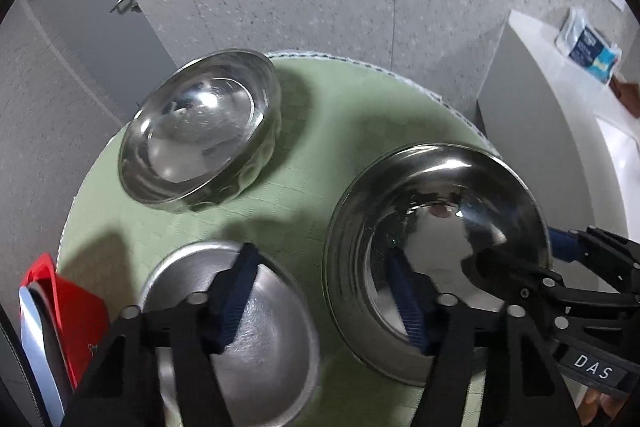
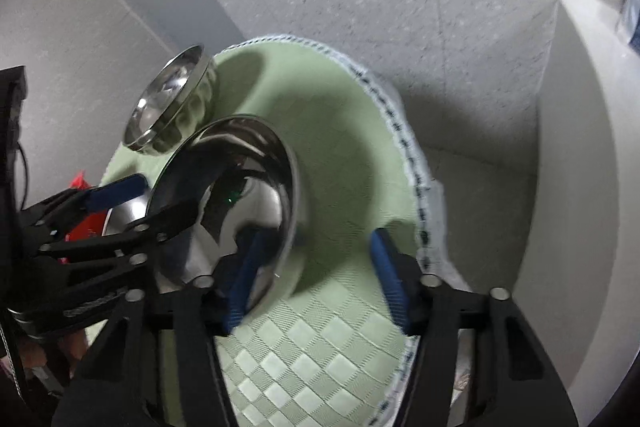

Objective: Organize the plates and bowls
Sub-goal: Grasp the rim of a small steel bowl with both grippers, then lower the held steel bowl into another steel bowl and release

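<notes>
Three steel bowls stand on a round green checked mat point(image 1: 304, 187). A dimpled bowl point(image 1: 200, 131) is at the far left; it also shows in the right wrist view point(image 2: 172, 103). A big shiny bowl point(image 1: 436, 251) is at the right, also in the right wrist view point(image 2: 240, 195). A matte bowl point(image 1: 240, 331) is nearest. My left gripper point(image 1: 324, 303) is open, one finger over the matte bowl, the other inside the shiny bowl. My right gripper point(image 2: 316, 279) is open, its left finger point(image 2: 248, 279) inside the shiny bowl's rim, the other over the mat point(image 2: 340, 155).
A red and white object point(image 1: 60, 311) lies at the mat's left edge. A white cabinet point(image 1: 552, 123) stands to the right with a blue and white packet point(image 1: 588, 47) on top. Speckled grey floor lies beyond the mat.
</notes>
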{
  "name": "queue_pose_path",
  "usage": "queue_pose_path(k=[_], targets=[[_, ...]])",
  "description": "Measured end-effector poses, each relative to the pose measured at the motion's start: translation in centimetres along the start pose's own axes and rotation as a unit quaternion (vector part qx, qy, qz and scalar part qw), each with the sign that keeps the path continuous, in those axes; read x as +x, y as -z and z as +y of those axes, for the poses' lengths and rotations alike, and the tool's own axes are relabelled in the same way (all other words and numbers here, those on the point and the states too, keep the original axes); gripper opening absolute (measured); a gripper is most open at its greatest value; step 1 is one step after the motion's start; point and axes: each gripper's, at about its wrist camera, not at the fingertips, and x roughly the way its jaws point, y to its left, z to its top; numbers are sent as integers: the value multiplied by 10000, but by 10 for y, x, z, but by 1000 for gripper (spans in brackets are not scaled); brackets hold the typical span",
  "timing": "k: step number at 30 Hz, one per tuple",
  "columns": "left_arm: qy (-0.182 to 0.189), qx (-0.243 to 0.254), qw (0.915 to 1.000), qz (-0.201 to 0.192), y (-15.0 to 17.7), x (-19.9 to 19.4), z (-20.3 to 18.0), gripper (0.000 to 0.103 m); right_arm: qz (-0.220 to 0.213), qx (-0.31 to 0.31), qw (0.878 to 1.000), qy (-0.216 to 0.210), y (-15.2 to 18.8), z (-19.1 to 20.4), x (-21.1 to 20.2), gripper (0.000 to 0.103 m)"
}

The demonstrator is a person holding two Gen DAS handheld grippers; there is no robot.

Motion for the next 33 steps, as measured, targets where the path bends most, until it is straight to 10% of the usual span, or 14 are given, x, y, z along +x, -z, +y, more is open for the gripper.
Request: queue_pose_path(k=[5, 22, 33], targets=[[339, 88, 9993, 99, -10, 15, -4, 17, 91, 81, 9994, -312, -1, 0, 6, 21], [590, -468, 9949, -667, -41, -21, 57, 17, -542, -383, 9965, -516, -67, 45, -33, 17], [241, -1457, 9867, -682, -66, -8, 152, 17, -361, -906, 9916, -853, -129, 119, 27, 17]])
